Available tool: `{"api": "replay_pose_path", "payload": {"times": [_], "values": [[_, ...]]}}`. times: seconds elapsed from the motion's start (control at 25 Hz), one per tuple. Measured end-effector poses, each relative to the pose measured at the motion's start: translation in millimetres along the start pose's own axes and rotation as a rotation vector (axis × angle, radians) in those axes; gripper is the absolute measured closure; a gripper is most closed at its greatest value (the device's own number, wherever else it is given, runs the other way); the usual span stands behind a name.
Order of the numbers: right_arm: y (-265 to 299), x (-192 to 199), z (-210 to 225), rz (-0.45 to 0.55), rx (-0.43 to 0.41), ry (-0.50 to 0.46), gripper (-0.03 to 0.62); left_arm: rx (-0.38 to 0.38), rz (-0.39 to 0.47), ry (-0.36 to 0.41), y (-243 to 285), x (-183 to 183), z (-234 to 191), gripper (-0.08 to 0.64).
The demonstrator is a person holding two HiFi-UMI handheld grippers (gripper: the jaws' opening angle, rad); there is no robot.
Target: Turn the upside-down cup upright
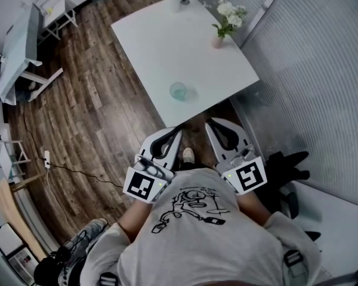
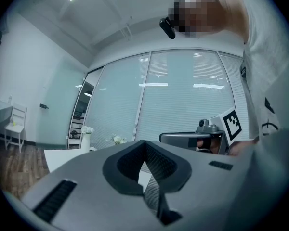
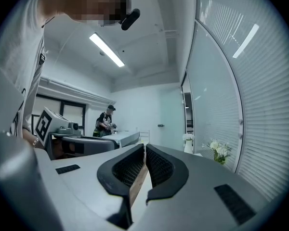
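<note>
table (image 1: 161, 46): white, rectangular, upper middle of the head view
tall vase (image 1: 172, 0): white, holding white flowers, at the table's far edge, top of frame
small vase (image 1: 218, 41): pinkish, with white blooms, near the table's right edge
floor (image 1: 89, 100): dark wood planks, left half
cable (image 1: 77, 170): thin, dark, lower left, lying on the floor
glass wall (image 1: 310, 70): ribbed, right side
chair (image 2: 17, 121): white, left edge of the left gripper view
bystander (image 3: 105, 121): standing, left of middle in the right gripper view
ceiling light (image 3: 107, 49): long strip, upper left there

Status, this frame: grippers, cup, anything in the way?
Left gripper shut, empty; right gripper shut, empty. Cup on table near its front edge, untouched. Nothing in between; white vase and pink vase stand farther back.
</note>
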State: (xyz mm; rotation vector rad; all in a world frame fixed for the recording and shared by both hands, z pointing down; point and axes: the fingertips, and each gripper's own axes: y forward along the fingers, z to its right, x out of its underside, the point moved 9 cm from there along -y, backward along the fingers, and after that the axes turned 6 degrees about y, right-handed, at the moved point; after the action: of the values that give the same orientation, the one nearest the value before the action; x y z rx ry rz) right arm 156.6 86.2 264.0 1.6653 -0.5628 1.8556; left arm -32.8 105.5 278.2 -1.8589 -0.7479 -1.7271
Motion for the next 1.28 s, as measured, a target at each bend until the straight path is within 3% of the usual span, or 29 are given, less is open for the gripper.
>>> {"api": "replay_pose_path", "payload": {"times": [0.8,1.28], "values": [[47,21,-6,-0.102,-0.009,-0.028,0.551,0.082,-0.102,0.026,9,19,-52,0.551],[73,46,8,-0.225,-0.037,-0.091,0.548,0.105,-0.139,0.008,28,59,-80,0.500]]}}
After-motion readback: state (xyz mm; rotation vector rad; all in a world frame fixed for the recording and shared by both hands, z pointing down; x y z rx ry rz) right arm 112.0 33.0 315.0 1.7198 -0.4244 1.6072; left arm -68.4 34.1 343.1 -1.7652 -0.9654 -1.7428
